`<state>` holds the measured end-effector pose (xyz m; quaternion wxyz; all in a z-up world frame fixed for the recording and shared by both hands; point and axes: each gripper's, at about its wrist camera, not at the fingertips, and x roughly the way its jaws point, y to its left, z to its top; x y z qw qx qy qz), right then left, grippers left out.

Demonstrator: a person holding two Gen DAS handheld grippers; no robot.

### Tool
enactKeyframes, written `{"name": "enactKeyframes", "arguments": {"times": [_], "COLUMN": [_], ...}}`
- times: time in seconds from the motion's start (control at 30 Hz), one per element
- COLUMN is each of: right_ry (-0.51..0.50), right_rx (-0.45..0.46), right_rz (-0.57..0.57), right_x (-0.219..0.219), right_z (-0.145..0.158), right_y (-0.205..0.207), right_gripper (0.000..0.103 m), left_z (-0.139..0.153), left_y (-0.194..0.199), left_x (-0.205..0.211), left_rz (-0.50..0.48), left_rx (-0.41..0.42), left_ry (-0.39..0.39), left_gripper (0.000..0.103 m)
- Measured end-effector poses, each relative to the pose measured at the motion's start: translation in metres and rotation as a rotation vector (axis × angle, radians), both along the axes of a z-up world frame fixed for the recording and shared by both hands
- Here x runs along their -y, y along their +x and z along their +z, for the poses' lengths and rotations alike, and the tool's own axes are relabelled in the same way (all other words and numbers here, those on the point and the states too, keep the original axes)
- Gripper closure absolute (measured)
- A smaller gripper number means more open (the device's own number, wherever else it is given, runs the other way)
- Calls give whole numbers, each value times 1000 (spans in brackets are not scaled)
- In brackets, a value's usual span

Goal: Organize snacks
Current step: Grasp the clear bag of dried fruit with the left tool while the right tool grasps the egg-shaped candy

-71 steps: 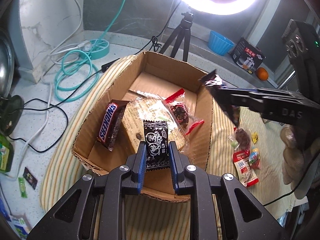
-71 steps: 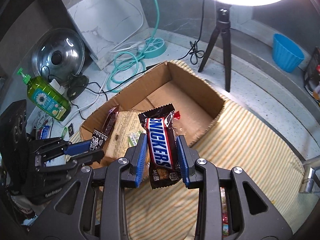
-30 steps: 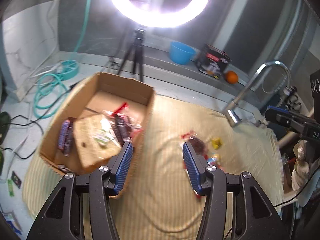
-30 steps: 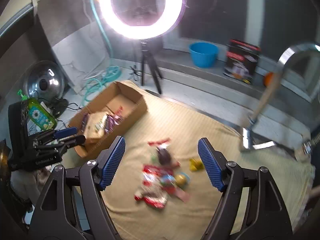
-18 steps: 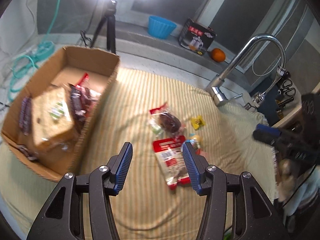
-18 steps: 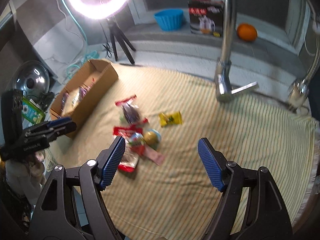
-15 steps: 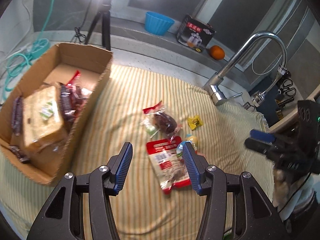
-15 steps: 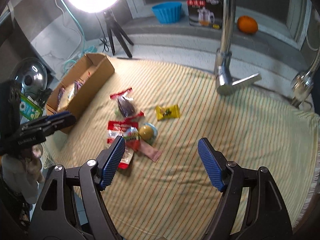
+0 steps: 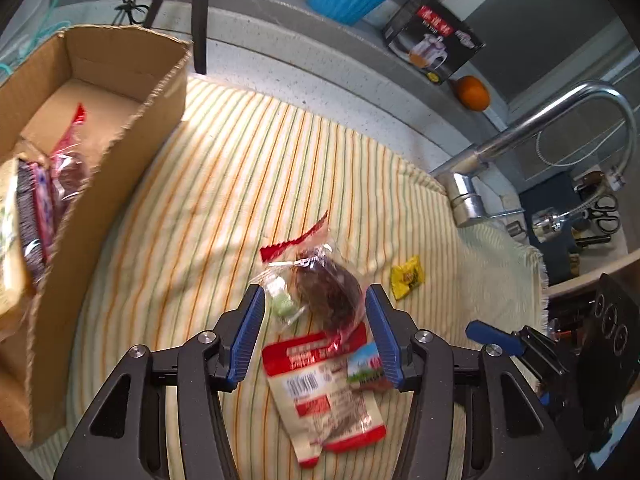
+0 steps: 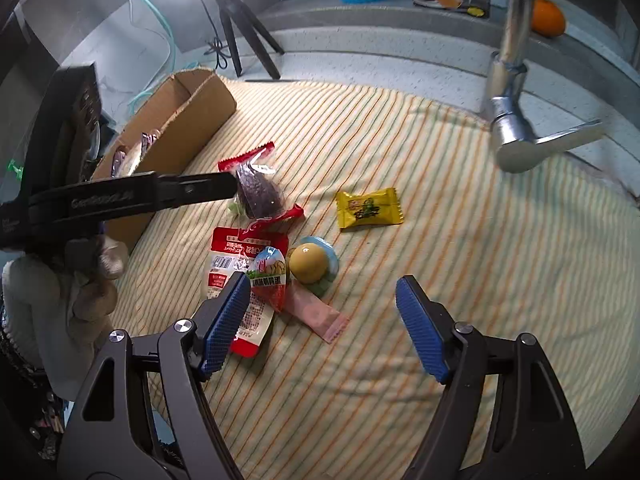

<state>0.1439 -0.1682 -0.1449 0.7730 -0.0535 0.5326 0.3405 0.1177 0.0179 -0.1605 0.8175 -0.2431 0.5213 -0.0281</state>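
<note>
Left gripper (image 9: 314, 316) jaws spread, nothing clamped; the clear date pack (image 9: 320, 284) sits between the blue pads (image 9: 250, 330), not pressed as far as visible. From the right wrist view the left gripper's tip is at that same pack (image 10: 260, 196). Right gripper (image 10: 322, 326) jaws wide apart, empty, over bare striped cloth (image 10: 460, 240) just right of the snack pile.

Loose snacks on cloth: red-white pouch (image 9: 320, 392) just below the date pack, small peanut pack (image 10: 270, 276) lying on it, yellow jelly cup (image 10: 312, 264) touching that, pink sachet (image 10: 320, 316) under the cup's near edge, yellow candy (image 10: 368, 208) apart to the right.

Cardboard box (image 9: 132, 128) at left edge of cloth, already holding several wrapped snacks (image 9: 36, 200). Faucet (image 10: 508, 112) on the right, orange (image 10: 548, 16) on the back ledge.
</note>
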Motion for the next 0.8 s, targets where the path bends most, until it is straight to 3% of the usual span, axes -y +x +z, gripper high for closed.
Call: {"name": "enactKeyframes", "arguments": {"times": [0.3, 0.5, 0.8], "right_ry": [-7, 43, 14], "right_rx": [-60, -156, -169], "right_rz": [12, -20, -31], "right_x": [-18, -16, -25], "right_z": [-25, -36, -38], "right_y": [10, 21, 27], "right_gripper": [26, 38, 47], "left_z": [-6, -7, -7], "left_y": [17, 20, 22], "left_x": [15, 20, 25], "left_rz": [-39, -59, -73], "left_rx": [-19, -8, 17], "left_ry": [66, 110, 110], "left_gripper": [52, 56, 63]}}
